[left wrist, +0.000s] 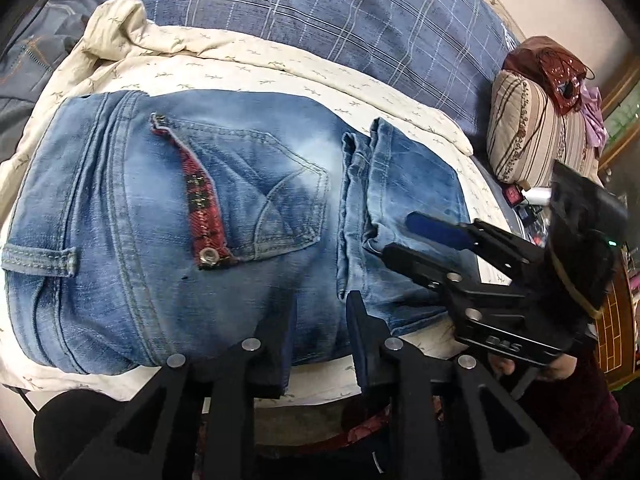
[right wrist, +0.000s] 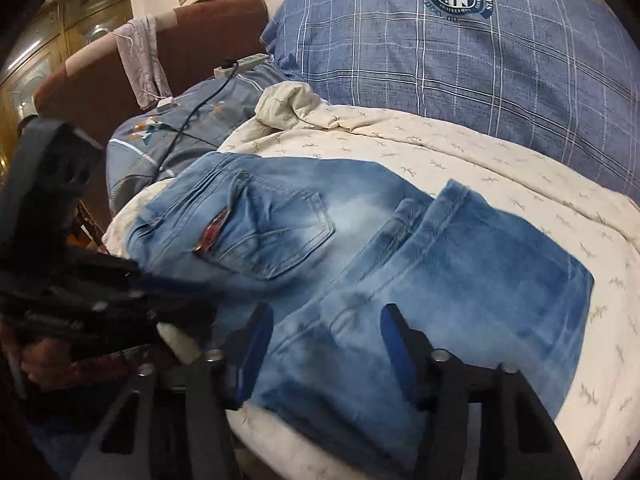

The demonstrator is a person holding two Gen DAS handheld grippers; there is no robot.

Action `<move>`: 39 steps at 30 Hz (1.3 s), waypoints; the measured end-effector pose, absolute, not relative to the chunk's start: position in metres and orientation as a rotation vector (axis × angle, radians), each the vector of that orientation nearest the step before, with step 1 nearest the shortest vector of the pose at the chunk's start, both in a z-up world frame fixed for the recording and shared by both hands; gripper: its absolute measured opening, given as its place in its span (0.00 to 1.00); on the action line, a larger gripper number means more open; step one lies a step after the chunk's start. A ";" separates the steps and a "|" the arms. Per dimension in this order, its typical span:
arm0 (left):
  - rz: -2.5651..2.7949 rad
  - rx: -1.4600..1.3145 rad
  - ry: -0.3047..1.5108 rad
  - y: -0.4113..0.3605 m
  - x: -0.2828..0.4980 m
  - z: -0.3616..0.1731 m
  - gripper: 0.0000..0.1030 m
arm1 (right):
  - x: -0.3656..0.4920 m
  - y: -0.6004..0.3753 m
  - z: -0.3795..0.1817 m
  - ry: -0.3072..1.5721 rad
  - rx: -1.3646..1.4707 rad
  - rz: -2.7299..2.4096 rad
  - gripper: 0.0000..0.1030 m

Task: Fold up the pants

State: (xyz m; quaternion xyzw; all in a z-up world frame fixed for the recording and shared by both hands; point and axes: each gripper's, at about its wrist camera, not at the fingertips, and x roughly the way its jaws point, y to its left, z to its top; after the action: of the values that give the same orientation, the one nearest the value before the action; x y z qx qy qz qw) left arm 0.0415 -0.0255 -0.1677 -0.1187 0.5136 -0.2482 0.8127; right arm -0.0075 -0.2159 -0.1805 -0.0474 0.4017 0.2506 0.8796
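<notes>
Folding is part-way done: the jeans (left wrist: 208,216) lie on the cream quilt (left wrist: 248,68) of the bed, near its front edge, seat and back pocket (left wrist: 256,192) uppermost, with the leg ends (left wrist: 400,184) already doubled back and resting beside the seat.

The left tongs (left wrist: 320,344) stand slightly apart above the front edge of the denim. Cloth shows between the fingers, but no pad visibly presses on it; nothing is held. The right tongs (right wrist: 326,356) stand about half open over the folded legs, likewise clear of the cloth, judging by the gap on both sides.

Judgement: the step in hand is regrasping for a further fold. The next move calls for both tongs to pinch all layers at the near edge together, so the stacked legs do not slide apart when carried over the seat.
</notes>
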 end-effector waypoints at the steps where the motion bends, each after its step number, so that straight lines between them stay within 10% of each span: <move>1: -0.529 -0.262 1.096 -0.023 0.042 -0.168 0.25 | -0.002 -0.213 -0.184 0.858 -0.112 0.524 0.50; 8: -0.533 -0.276 1.096 -0.020 0.044 -0.167 0.25 | 0.010 -0.214 -0.201 0.930 -0.128 0.515 0.18; 17: -0.533 -0.284 1.078 -0.016 0.046 -0.158 0.25 | -0.025 -0.209 -0.187 0.910 -0.081 0.596 0.17; 22: -0.546 -0.246 1.089 -0.028 0.046 -0.155 0.25 | -0.016 -0.218 -0.206 0.981 0.062 0.625 0.26; 25: -0.561 -0.243 1.081 -0.035 0.048 -0.149 0.25 | -0.019 -0.233 -0.201 0.966 0.210 0.709 0.71; 39: -0.653 -0.261 1.179 -0.094 0.062 -0.187 0.27 | -0.040 -0.348 -0.176 0.715 0.461 0.369 0.72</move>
State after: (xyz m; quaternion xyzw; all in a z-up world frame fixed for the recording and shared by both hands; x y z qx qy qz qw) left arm 0.0620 -0.0937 -0.1874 -0.1206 0.5443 -0.3016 0.7735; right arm -0.0399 -0.3480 -0.1759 0.2225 0.3447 0.1778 0.8945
